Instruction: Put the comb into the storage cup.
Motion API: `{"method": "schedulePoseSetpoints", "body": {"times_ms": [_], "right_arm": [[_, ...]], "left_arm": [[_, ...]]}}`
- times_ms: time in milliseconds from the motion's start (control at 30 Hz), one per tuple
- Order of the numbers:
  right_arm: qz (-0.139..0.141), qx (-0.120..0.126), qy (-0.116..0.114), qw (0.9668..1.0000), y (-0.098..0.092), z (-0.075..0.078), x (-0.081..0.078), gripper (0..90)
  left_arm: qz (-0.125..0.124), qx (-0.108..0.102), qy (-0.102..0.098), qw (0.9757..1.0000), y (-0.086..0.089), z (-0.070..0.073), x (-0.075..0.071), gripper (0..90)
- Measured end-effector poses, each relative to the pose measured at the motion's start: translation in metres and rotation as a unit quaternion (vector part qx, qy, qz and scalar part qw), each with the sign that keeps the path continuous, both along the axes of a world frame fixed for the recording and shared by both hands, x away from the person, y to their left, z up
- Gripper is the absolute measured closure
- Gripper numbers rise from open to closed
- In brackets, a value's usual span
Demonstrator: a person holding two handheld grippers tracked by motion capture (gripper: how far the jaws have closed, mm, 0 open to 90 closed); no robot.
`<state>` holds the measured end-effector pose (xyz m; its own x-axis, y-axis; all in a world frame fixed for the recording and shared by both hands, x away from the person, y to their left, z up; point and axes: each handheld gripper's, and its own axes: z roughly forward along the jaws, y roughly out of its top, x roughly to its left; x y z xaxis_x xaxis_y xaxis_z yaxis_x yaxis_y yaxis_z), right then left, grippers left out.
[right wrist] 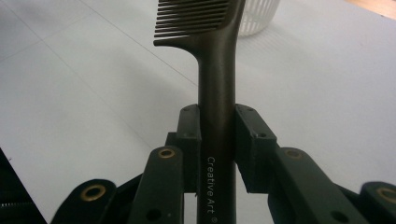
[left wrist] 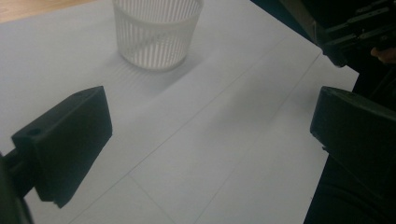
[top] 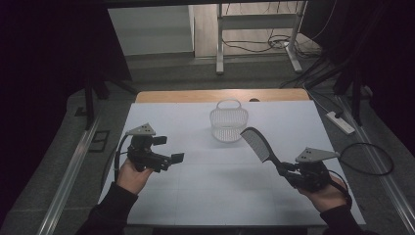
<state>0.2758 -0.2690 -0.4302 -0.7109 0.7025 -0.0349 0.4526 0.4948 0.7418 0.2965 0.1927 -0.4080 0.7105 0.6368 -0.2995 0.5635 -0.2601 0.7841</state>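
A black comb [top: 258, 143] sticks up and to the left from my right gripper [top: 285, 169], which is shut on its handle [right wrist: 217, 135] above the table's right side. The comb's toothed head [right wrist: 196, 18] points toward a small white slatted basket [top: 228, 120] that stands upright at the back middle of the table. In the left gripper view the same basket [left wrist: 156, 30] sits ahead. My left gripper [top: 175, 157] hovers over the left side, open, with nothing between its fingers [left wrist: 70, 140].
A white sheet [top: 220, 186] covers the table; a strip of bare wood [top: 220, 95] shows at its far edge. On the floor to the right lie a power strip [top: 340, 122] and a looped cable [top: 367, 159]. A desk frame [top: 257, 29] stands behind.
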Motion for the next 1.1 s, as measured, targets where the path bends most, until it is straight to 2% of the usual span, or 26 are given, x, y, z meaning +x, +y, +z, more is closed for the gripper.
{"method": "schedulePoseSetpoints", "body": {"times_ms": [1100], "right_arm": [[0.044,-0.014,-0.034,0.9984,0.029,-0.001,-0.011,72.4]], "left_arm": [[-0.044,-0.027,0.010,0.9986,-0.037,0.009,0.029,0.0]]}}
